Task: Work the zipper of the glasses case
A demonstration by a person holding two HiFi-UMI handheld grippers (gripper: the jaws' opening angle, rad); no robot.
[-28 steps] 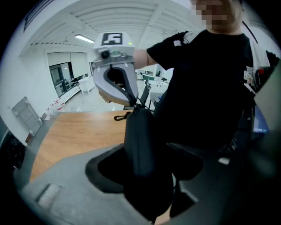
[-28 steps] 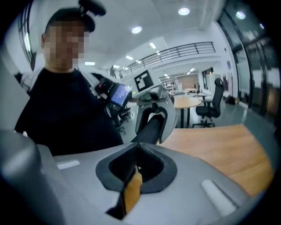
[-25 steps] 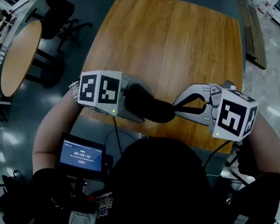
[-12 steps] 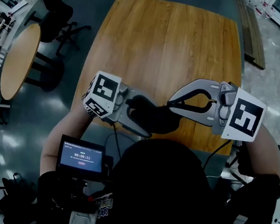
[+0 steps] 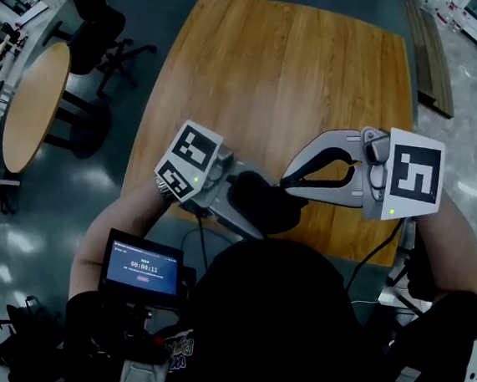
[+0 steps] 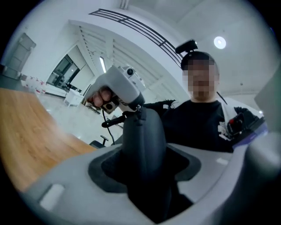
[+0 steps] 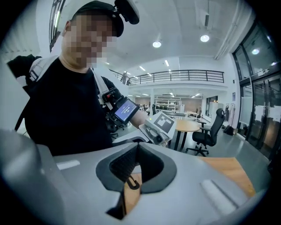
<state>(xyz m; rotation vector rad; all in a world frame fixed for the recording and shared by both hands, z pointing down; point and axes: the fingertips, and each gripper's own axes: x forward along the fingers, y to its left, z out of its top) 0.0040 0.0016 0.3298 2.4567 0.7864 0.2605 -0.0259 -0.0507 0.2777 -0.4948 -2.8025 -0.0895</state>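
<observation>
Zipper step in hand: glasses case held up over near edge of tabletop. Left gripper fingers closing round case body. Right gripper fingers pinched shut on zipper pull at case's right end. Next, likely: draw pull steadily along zipper curve, left bracing firm.

Glasses case | black, matte, rounded shell | lower centre of head view; centre frame, standing on end in left gripper view (narrow end up) | zipper pull small, dark, at top tip | zip open or shut: unclear
</observation>
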